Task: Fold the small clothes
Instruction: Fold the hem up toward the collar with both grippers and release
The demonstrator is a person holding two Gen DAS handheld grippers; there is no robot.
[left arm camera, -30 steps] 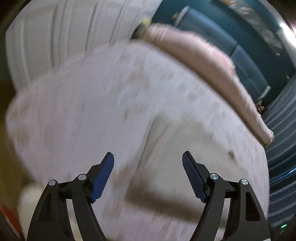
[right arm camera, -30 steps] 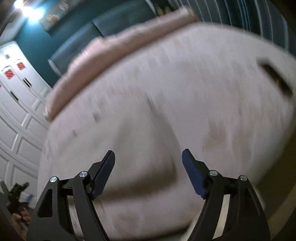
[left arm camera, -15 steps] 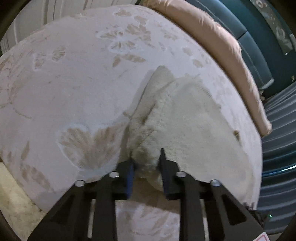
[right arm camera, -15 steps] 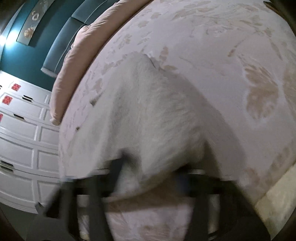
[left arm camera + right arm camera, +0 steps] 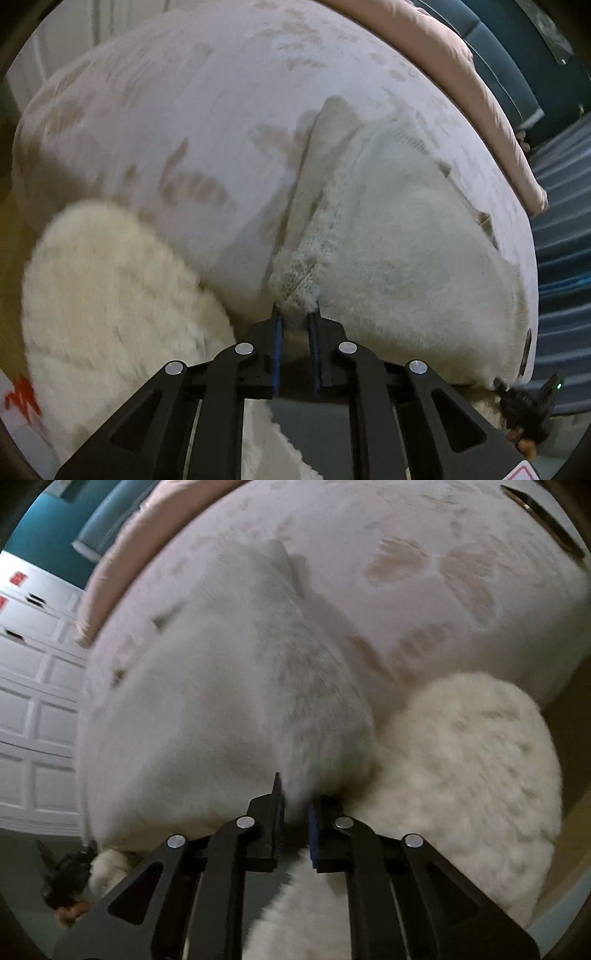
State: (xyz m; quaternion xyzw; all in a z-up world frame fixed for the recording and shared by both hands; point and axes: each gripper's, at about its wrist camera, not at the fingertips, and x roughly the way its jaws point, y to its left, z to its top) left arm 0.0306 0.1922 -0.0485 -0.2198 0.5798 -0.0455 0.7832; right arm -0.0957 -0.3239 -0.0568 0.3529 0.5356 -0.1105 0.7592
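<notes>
fleece garment (image 5: 399,236) on bed (image 5: 192,110), pinched by left gripper (image 5: 295,321) and right gripper (image 5: 295,805).

home bedroom | bed (image 5: 221,92) | pink duvet (image 5: 480,85) | white panelled wardrobe (image 5: 33,686)

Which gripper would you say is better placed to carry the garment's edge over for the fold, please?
Probably neither alone: the left gripper and right gripper are both shut on the fluffy garment's near edge, so they should move together.

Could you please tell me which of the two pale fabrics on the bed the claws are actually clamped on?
Both the left claw and right claw pinch the flat cream knitted garment. The shaggy white fluffy piece beside it hangs ungripped.
</notes>
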